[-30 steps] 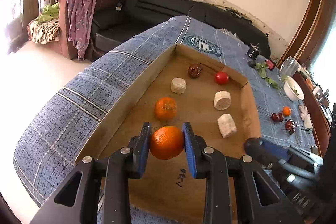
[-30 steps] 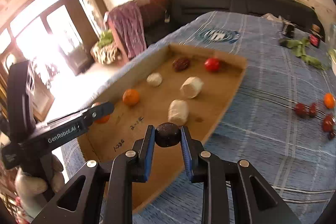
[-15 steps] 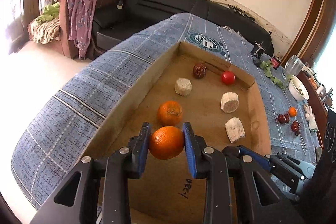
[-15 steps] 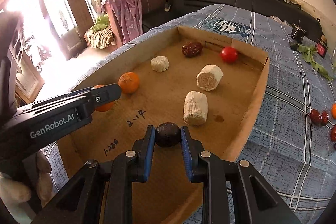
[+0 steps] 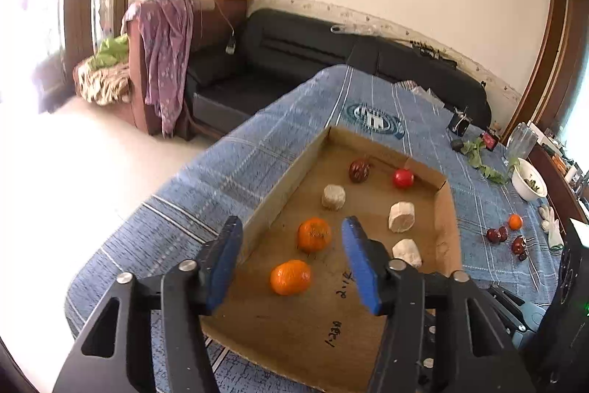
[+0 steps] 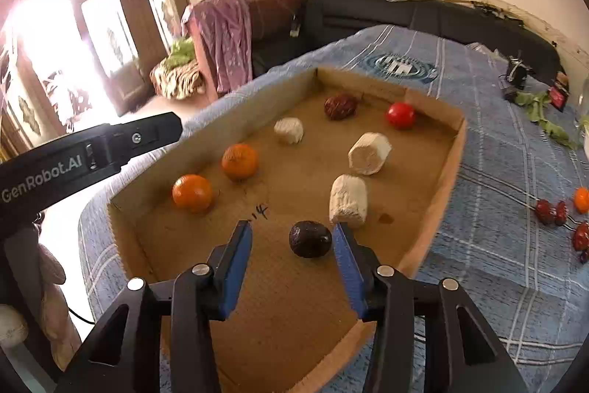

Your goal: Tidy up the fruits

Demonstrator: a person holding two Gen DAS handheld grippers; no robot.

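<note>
Left wrist view
Left gripper [image 5: 291, 264]: spread wide, empty, above the near end of the cardboard tray [image 5: 283, 186].
Near orange [image 5: 290, 277]: loose on the tray floor between the blue pads, touching neither.
Second orange [image 5: 314, 234]: just beyond, apart from the first.
Risk: round fruit on flat cardboard, likely to roll if a pad clips it or the tray is jolted.
Surface: blue plaid cloth [image 5: 228, 172] under the tray; small red and orange fruits [image 5: 504, 232] loose on it, well to the right.
Room: black sofa [image 5: 294, 58] behind, bright doorway at left.

Right wrist view
Right gripper [image 6: 292, 260]: wide apart, holding nothing.
Dark fruit [image 6: 310, 239]: resting on the tray floor between the fingers, nearer the right one, near a white chunk [image 6: 348, 200].
Risk: right pad close enough to nudge the fruit into the chunk on leaving.
Farther in: two more white chunks, a brown fruit [image 6: 340, 106], a red fruit [image 6: 400, 115].
</note>
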